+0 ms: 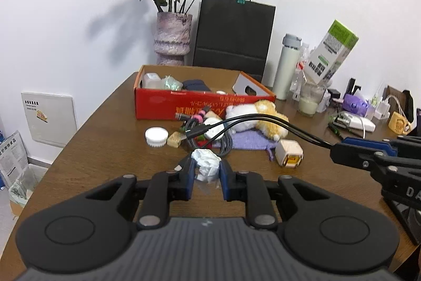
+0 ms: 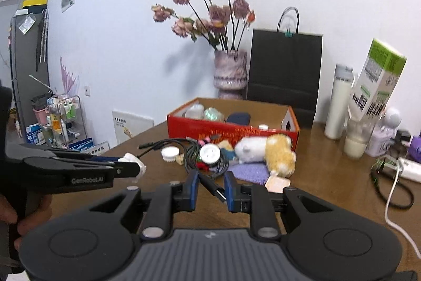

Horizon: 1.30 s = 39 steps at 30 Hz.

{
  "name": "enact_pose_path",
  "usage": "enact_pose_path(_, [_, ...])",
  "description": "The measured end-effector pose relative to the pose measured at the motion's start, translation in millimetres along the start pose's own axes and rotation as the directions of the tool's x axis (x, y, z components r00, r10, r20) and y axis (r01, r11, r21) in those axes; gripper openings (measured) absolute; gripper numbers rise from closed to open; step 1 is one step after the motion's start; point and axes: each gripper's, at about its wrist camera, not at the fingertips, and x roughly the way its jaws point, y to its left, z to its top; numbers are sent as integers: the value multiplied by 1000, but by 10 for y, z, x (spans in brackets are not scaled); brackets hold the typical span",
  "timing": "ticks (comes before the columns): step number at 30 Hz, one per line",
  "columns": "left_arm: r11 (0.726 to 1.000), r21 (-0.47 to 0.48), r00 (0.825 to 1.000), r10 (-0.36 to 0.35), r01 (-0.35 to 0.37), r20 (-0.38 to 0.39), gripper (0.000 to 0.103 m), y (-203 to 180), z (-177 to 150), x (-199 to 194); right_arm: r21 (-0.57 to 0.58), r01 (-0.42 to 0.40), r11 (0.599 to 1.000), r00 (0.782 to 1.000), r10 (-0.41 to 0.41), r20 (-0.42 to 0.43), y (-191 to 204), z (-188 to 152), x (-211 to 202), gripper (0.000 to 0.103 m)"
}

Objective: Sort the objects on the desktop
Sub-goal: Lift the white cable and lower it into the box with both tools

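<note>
My left gripper (image 1: pixel 207 166) is shut on a crumpled white tissue (image 1: pixel 205 159), lifted just above the brown table (image 1: pixel 110 149). In the right wrist view the same left gripper (image 2: pixel 136 167) comes in from the left with the tissue (image 2: pixel 133 158) at its tip. My right gripper (image 2: pixel 211 177) is shut on a black cable (image 2: pixel 211 186) near its plug. The cable (image 1: pixel 263 119) stretches from the right gripper (image 1: pixel 333 149) back to a tangle of cords (image 1: pixel 210 138). An open red box (image 1: pixel 163 104) with several items inside stands behind the pile.
A white-and-orange plush toy (image 1: pixel 265 117) lies on a purple cloth (image 1: pixel 250 142), beside a white lid (image 1: pixel 156 136) and a white charger cube (image 1: pixel 288 156). A vase of dried roses (image 1: pixel 172 41), black paper bag (image 1: pixel 234 36), bottle (image 1: pixel 286 67) and tilted carton (image 1: pixel 331 52) line the back.
</note>
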Motion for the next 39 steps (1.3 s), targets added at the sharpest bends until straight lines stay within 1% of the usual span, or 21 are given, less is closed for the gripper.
enact_pose_path(5, [1000, -3, 999, 4, -4, 54, 21, 19, 214, 50, -35, 16, 999, 999, -14, 46, 13, 141, -7, 20])
enact_pose_path(8, [1000, -8, 997, 0, 1, 83, 21, 48, 357, 100, -42, 36, 998, 997, -33, 70, -29, 270, 69, 20])
enact_pose_path(12, [1000, 14, 993, 12, -14, 113, 21, 89, 631, 303, -45, 49, 998, 994, -44, 102, -118, 502, 266, 20])
enact_pose_path(17, [1000, 5, 994, -8, 8, 112, 21, 254, 1077, 675, -78, 61, 995, 994, -53, 98, -242, 871, 694, 20])
enact_pose_path(21, [1000, -15, 996, -25, 27, 83, 21, 398, 1443, 1039, -74, 54, 996, 995, -47, 84, -400, 1153, 1108, 20])
enact_pose_path(26, [1000, 17, 997, -14, 12, 82, 21, 446, 1830, 1486, -59, 40, 997, 998, -36, 58, -596, 1505, 1707, 20])
enact_pose_path(29, [999, -5, 999, -44, 44, 31, 21, 516, 1992, 1876, -52, 16, 999, 1000, -15, 3, -698, 1692, 2191, 20])
enact_pose_path(31, [999, -27, 999, -34, 34, -20, 21, 590, 2070, 2195, -36, -16, 999, 999, 14, -43, -771, 1787, 2525, 20])
enact_pose_path(32, [999, -40, 999, -28, 26, -43, 21, 628, 2100, 2353, -20, -30, 999, 997, 28, -69, -818, 1826, 2706, 20])
enact_pose_path(35, [996, -71, 993, -54, 47, -109, 21, 719, 2143, 2761, -1, -41, 999, 990, 40, -133, -905, 1886, 3213, 20])
enact_pose_path(37, [998, -63, 987, -39, 30, -154, 21, 753, 2154, 3043, -7, -39, 999, 982, 37, -183, -933, 1897, 3538, 20])
enact_pose_path(39, [999, -54, 980, -8, -2, -197, 21, 804, 2150, 3309, -9, -41, 999, 969, 37, -243, -962, 1879, 3886, 20])
